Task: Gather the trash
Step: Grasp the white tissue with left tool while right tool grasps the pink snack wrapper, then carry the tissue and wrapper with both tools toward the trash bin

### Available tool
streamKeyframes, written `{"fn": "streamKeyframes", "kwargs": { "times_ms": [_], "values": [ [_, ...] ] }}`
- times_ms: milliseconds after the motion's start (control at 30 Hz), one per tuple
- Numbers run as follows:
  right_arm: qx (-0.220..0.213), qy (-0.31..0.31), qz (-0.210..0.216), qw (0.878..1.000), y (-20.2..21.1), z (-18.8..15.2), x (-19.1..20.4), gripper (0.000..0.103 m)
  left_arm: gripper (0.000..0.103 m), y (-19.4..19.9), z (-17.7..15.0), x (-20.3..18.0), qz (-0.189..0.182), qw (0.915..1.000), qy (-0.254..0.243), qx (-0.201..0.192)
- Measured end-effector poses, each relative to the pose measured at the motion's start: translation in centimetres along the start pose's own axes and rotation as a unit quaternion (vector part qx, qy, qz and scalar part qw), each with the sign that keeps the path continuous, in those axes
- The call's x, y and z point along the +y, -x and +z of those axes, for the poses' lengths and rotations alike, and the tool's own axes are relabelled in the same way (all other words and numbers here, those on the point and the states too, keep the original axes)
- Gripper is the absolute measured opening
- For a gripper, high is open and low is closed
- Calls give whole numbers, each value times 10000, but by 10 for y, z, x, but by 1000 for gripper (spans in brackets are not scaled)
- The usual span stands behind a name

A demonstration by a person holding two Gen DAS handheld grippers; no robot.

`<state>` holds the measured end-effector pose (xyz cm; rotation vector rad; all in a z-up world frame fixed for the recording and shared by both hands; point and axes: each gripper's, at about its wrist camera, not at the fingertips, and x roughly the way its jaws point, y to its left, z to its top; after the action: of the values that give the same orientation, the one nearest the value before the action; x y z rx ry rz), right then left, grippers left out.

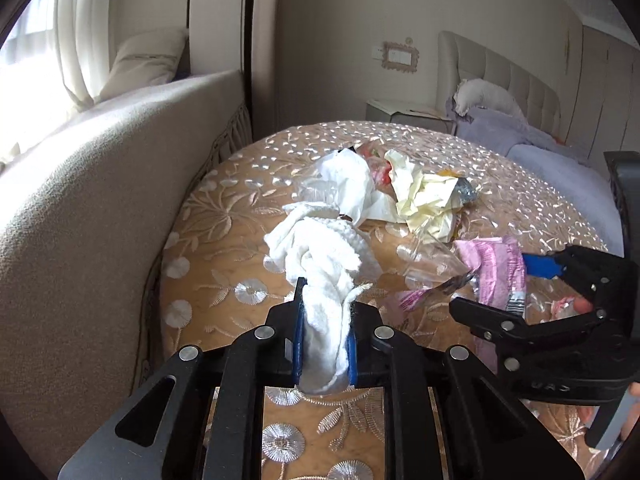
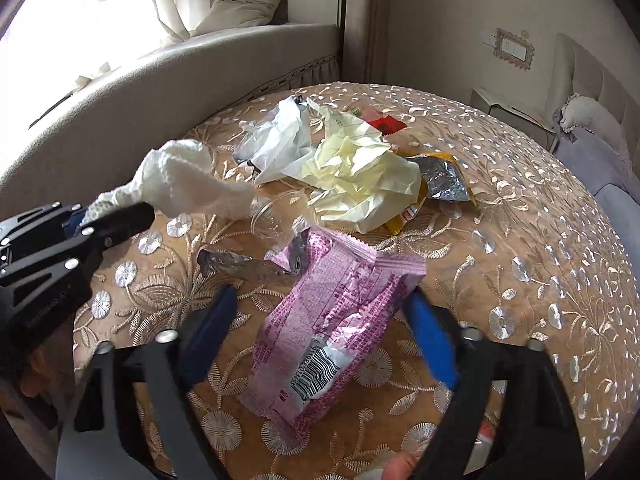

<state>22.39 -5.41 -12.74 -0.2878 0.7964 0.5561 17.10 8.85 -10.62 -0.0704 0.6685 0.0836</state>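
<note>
My left gripper (image 1: 324, 312) is shut on a crumpled white tissue (image 1: 320, 256), lifted a little above the round table; the tissue also shows in the right wrist view (image 2: 184, 184). My right gripper (image 2: 320, 304) is open, its blue pads either side of a pink snack wrapper (image 2: 332, 316) lying on the table. The wrapper shows in the left wrist view (image 1: 500, 272) beside the right gripper (image 1: 536, 276). Further back lie crumpled yellow paper (image 2: 360, 172), a white plastic bag (image 2: 280, 140), a silver foil wrapper (image 2: 440, 178), a red packet (image 2: 386, 124) and clear plastic (image 2: 268, 216).
The round table has a gold embroidered cloth (image 2: 520, 240). A beige sofa (image 1: 80, 200) curves along its left side. A bed with lilac bedding (image 1: 540, 148) and a bedside box (image 1: 404, 112) stand behind on the right.
</note>
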Motion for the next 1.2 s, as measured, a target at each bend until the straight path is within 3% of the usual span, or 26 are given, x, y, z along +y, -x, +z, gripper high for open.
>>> {"fn": "streamKeyframes", "kwargs": {
  "times_ms": [67, 233, 500, 733, 1033, 1200],
  "values": [
    [112, 63, 73, 9999, -3, -2, 1, 28, 15, 4, 1, -3, 24, 10000, -47, -48],
    [-184, -291, 164, 9993, 18, -7, -12, 10, 15, 18, 6, -8, 50, 9997, -97, -241],
    [-1111, -589, -78, 9920, 95, -13, -37, 10, 15, 58, 17, -34, -221, 9970, -302, -671],
    [-1703, -663, -409, 9823, 156, -35, -57, 9, 15, 83, 19, -84, -595, 9914, -752, -889],
    [-2025, -870, -1046, 9698, 207, -73, -91, 9, 15, 89, 13, -161, -1293, 9802, -1235, -853],
    [-2027, -1124, -1464, 9617, 227, -101, -120, 9, 15, 90, 7, -210, -1657, 9687, -1649, -833]
  ]
}}
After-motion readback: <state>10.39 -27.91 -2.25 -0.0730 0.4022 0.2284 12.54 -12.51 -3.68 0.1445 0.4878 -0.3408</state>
